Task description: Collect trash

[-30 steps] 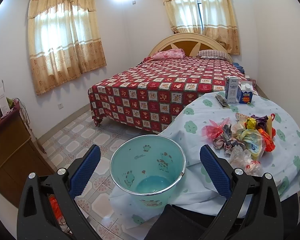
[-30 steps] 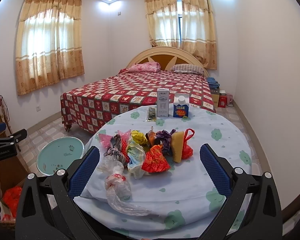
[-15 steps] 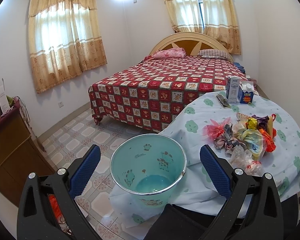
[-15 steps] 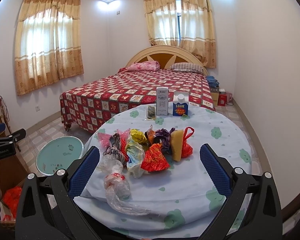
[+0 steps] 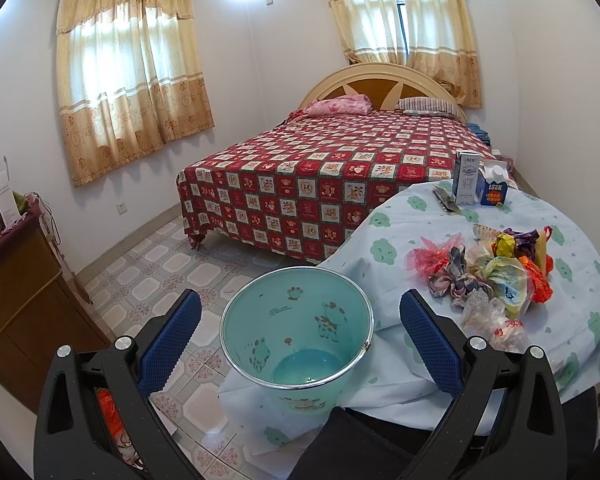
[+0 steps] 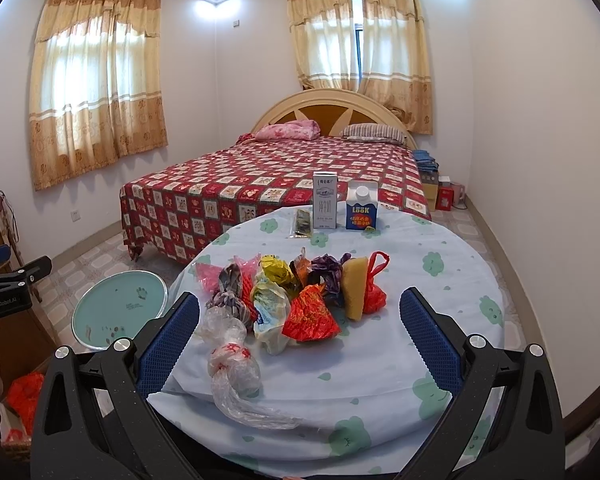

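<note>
A teal bin (image 5: 296,344) stands on the floor beside the round table (image 5: 392,224); it also shows in the right wrist view (image 6: 118,310). It looks empty. My left gripper (image 5: 300,340) is open above the bin, empty. A heap of knotted plastic bags (image 6: 296,300) lies in the middle of the table, with a clear bag (image 6: 230,360) nearest the front edge; the heap also shows in the left wrist view (image 5: 488,276). My right gripper (image 6: 300,336) is open, empty, just short of the heap.
Two cartons (image 6: 325,205) (image 6: 361,211) and a flat wrapper (image 6: 303,222) stand at the table's far side. A bed (image 6: 284,176) lies beyond. A wooden cabinet (image 5: 16,280) is at the left. Red bags (image 6: 24,396) lie on the floor.
Both views have shifted very slightly; both grippers stay open and nothing on the table has moved.
</note>
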`<state>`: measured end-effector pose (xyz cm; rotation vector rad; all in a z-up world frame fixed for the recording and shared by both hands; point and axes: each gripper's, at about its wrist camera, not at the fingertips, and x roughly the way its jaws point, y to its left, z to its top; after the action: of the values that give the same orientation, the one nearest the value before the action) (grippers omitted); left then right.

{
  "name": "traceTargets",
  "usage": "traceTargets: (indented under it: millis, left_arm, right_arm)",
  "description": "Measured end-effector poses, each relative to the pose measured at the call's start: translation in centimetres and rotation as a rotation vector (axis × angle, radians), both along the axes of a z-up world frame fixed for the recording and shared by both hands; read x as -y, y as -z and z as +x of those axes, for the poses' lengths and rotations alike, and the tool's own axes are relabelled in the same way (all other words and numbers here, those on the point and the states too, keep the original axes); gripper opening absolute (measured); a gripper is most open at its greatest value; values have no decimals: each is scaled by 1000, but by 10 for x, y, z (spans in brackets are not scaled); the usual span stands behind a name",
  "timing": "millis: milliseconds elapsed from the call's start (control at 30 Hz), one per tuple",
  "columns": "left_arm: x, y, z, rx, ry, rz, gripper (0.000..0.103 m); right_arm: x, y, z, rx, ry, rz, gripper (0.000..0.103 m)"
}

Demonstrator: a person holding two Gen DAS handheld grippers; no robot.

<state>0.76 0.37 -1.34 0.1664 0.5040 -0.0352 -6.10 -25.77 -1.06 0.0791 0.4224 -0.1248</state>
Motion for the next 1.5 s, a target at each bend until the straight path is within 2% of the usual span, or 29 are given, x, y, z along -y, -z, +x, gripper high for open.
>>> traceTargets:
  millis: [1000,1100,1267,1400,1500]
  left_arm:
    - [1,10,4,-22,-3,5,97]
    - [4,13,8,-43,0,-22,97]
    - [19,30,16,-80,-23,15,97]
    - [44,50,25,-145,40,0,97]
    - [74,66,28,-159,73,28,97]
  right_arm:
    - [1,2,0,4,14,1,99]
    - [9,5,1,5,27,0,99]
    - [22,14,0,3,64,-38,99]
    - [43,36,0,-29,121,-59,99]
    - [63,53,-1,-50,167,-51,99]
